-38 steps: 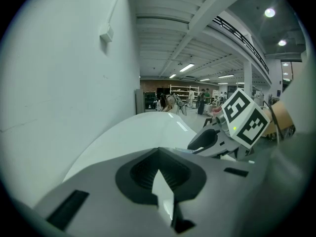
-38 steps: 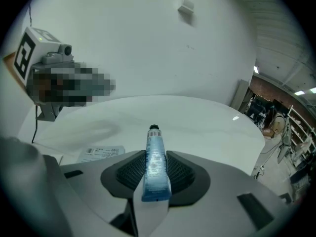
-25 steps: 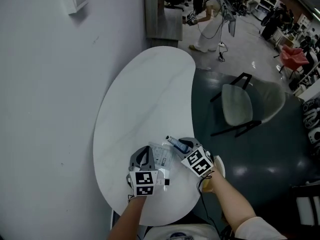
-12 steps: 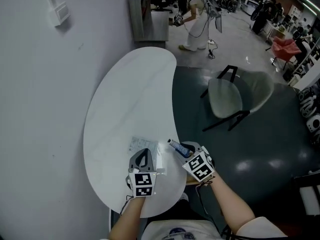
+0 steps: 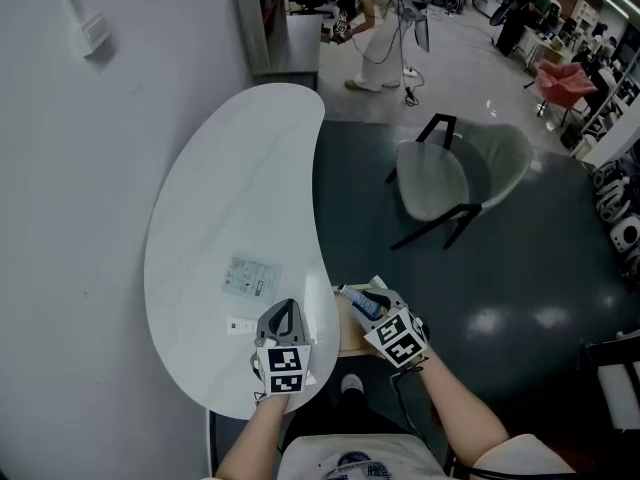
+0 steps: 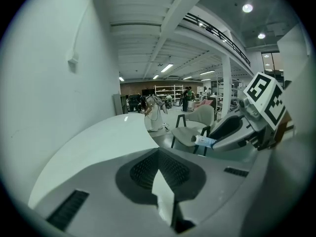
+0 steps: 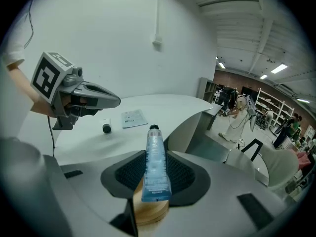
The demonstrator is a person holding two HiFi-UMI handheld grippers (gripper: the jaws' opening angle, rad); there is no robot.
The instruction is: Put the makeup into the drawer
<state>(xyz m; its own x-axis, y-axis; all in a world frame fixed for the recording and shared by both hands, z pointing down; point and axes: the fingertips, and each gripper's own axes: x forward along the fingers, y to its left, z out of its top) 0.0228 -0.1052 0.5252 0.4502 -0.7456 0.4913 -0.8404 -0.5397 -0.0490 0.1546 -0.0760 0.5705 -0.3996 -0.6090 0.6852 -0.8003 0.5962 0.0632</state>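
- A white, kidney-shaped table (image 5: 230,188) is set against a pale wall (image 5: 70,218) on a dark floor (image 5: 520,288). Both grippers are held at its near end.
- A pale chair (image 5: 440,173) with dark legs is placed on the floor, well apart from the table's right edge.
- A standing person (image 5: 375,33) is seen far off in the hall beyond the table.
- The drawer (image 5: 348,333) is shown as a tan wooden panel jutting out just beside the table's near right edge, below the right gripper.
- The right gripper (image 5: 366,304) is clamped on the makeup tube (image 7: 154,147). The pale blue tube is pinched between the two pads along its lower half, with its black cap pointed away from the hand and its flat crimped end toward it. The tube is held above the drawer's wood, which is seen directly beneath the jaws in the right gripper view.
- The left gripper (image 5: 285,308) is held over the table's near edge, just left of the drawer. Its jaws are brought together at the tips, and nothing is seen gripped between them.
- A flat packet (image 5: 252,276) is laid on the tabletop ahead of the left gripper, apart from it.
- A small white cylinder (image 7: 106,128) with a dark end is laid on the tabletop between the packet and the left gripper, touching neither.
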